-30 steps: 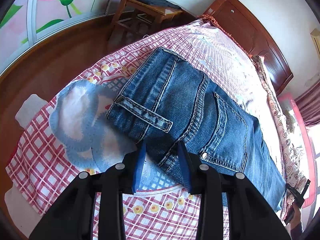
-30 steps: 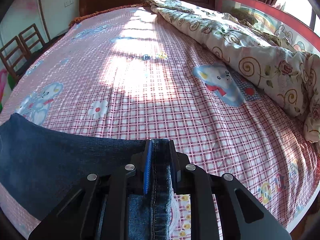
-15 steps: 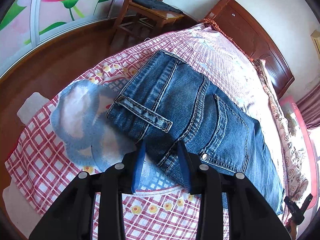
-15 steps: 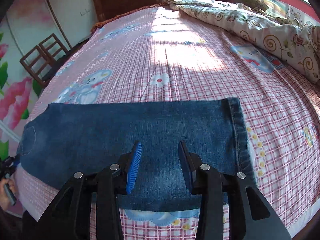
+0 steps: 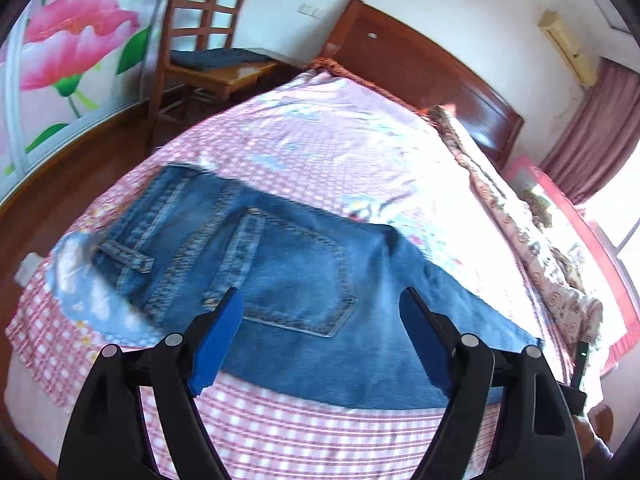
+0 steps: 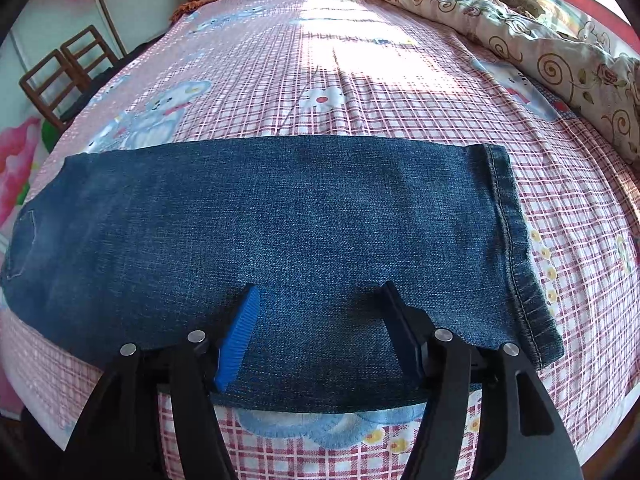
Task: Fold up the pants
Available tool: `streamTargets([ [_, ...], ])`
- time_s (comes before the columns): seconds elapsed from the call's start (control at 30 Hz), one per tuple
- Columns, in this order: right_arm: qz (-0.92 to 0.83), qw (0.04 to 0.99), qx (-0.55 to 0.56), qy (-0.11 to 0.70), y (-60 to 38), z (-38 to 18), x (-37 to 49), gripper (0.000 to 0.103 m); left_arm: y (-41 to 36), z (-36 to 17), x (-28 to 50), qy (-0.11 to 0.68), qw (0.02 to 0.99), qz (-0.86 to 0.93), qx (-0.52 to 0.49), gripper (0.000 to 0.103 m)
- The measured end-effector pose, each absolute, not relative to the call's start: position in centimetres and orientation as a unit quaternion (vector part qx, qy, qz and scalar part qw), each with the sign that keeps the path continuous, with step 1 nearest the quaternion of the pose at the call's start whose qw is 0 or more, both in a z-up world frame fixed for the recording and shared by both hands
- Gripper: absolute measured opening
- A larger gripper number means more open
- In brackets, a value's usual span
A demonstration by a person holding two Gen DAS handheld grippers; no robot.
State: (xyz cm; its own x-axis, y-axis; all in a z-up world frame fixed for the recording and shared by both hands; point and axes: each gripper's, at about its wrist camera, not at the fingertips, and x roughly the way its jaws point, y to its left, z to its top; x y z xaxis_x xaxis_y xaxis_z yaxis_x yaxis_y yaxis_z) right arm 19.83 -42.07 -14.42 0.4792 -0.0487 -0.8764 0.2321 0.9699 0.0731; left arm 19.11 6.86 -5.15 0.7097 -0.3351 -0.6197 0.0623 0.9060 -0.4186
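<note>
The jeans (image 6: pixel 280 240) are lying flat on the bed (image 6: pixel 360 80), already doubled leg over leg into one long strip, and both grippers are hanging just above them with nothing between the pads.

The left gripper (image 5: pixel 320 332) is standing wide apart — its jaws have just been opening — and no cloth is caught in it. Straight ahead of it and slightly below is the seat of the jeans: the back pocket (image 5: pixel 304 276) is sitting right beyond the fingertips, and the waistband (image 5: pixel 160 216) is running off ahead and to its left.

The right gripper (image 6: pixel 320 320) is also spread, its jaws likewise having just been opening, empty over the lower leg. The hem (image 6: pixel 512 248) is lying to its right and a little ahead; the rest of the leg is stretching away to its left.

So the long axis of the jeans is running crosswise to both tools, from the waist on the left gripper's side to the hem on the right gripper's side. The next fold probably has to go across that axis — hem toward waist. I judge the right gripper to be the nearer to the hem and better placed to take it, while the left is placed over the waist end to hold or receive it. Neither pad is visibly pressing on denim at present.
</note>
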Motion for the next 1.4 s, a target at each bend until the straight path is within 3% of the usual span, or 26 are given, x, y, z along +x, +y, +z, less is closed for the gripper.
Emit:
streamTargets([
  [0.1, -0.083, 0.853, 0.087, 0.508, -42.0, -14.4, 20.0, 0.062, 4.9, -5.3, 21.8, 0.360, 0.900, -0.143, -0.198, 0.080],
  [0.2, -0.083, 0.851, 0.088, 0.510, -42.1, -14.4, 20.1, 0.062, 5.4, -7.0, 25.0, 0.374, 0.873, -0.153, -0.274, 0.080],
  [0.43, -0.087, 0.855, 0.081, 0.505, -41.7, -14.7, 20.0, 0.066, 10.3, -14.5, 28.9, 0.413, 0.817, -0.081, -0.394, 0.079],
  [0.6, -0.086, 0.849, 0.094, 0.513, -41.9, -13.6, 20.2, 0.068, 8.4, -13.6, 29.2, 0.442, 0.829, -0.063, -0.338, 0.079],
  [0.73, -0.095, 0.856, 0.271, 0.430, -45.7, -10.8, 15.7, 0.068, 7.3, -11.3, 26.6, 0.441, 0.837, -0.061, -0.319, 0.086],
  [0.9, -0.132, 0.795, 0.471, 0.359, -51.4, -13.3, 8.5, 0.068, 4.4, -8.8, 20.5, 0.421, 0.862, -0.112, -0.259, 0.093],
  [1.13, -0.150, 0.767, 0.546, 0.301, -53.6, -14.6, 6.2, 0.068, 2.5, -12.1, 19.1, 0.473, 0.856, -0.097, -0.185, 0.094],
  [1.27, -0.164, 0.748, 0.575, 0.289, -54.6, -16.0, 6.3, 0.068, 0.8, -12.6, 18.5, 0.468, 0.870, -0.104, -0.118, 0.100],
  [1.4, -0.155, 0.752, 0.576, 0.282, -55.3, -15.7, 7.1, 0.062, -0.2, -12.6, 18.5, 0.470, 0.874, -0.093, -0.079, 0.101],
])
